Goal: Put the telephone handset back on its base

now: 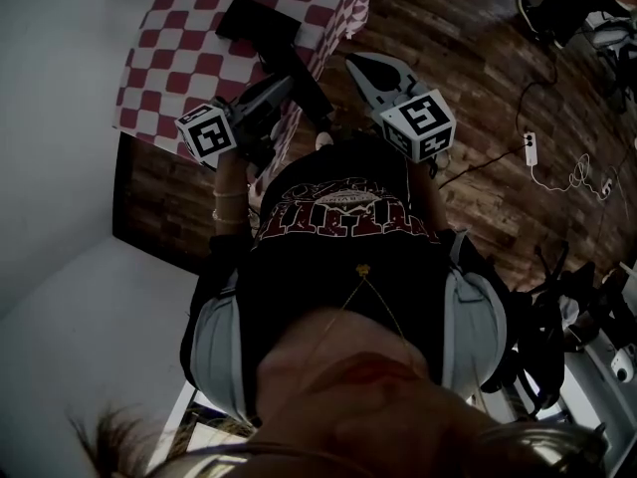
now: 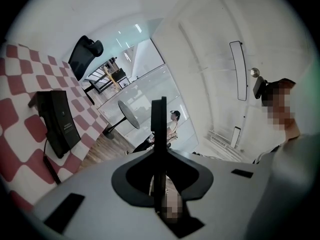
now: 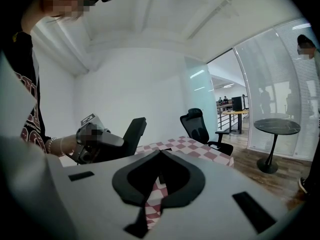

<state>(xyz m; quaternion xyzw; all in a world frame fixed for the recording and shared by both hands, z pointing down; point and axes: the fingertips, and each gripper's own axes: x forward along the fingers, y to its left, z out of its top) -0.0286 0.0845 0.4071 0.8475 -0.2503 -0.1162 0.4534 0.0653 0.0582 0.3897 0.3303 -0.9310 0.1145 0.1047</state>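
The black telephone base [image 1: 257,20] lies on the red-and-white checkered table [image 1: 169,58]; the left gripper view shows the base [image 2: 59,121] ahead to the left. My left gripper [image 1: 282,86] is shut on the black handset [image 1: 304,88] and holds it in the air near the table's edge. In its own view the handset [image 2: 159,119] stands edge-on between the jaws of the left gripper [image 2: 159,151]. My right gripper [image 1: 370,68] hovers beside it over the floor, jaws shut with nothing in them. The right gripper view shows the held handset [image 3: 134,134].
The table's right edge drops to a wooden floor [image 1: 468,78] where a power strip [image 1: 530,147] and cable lie. A black office chair [image 3: 200,126] stands behind the table, a round black table [image 3: 276,126] further right. A person [image 2: 172,126] sits in the distance.
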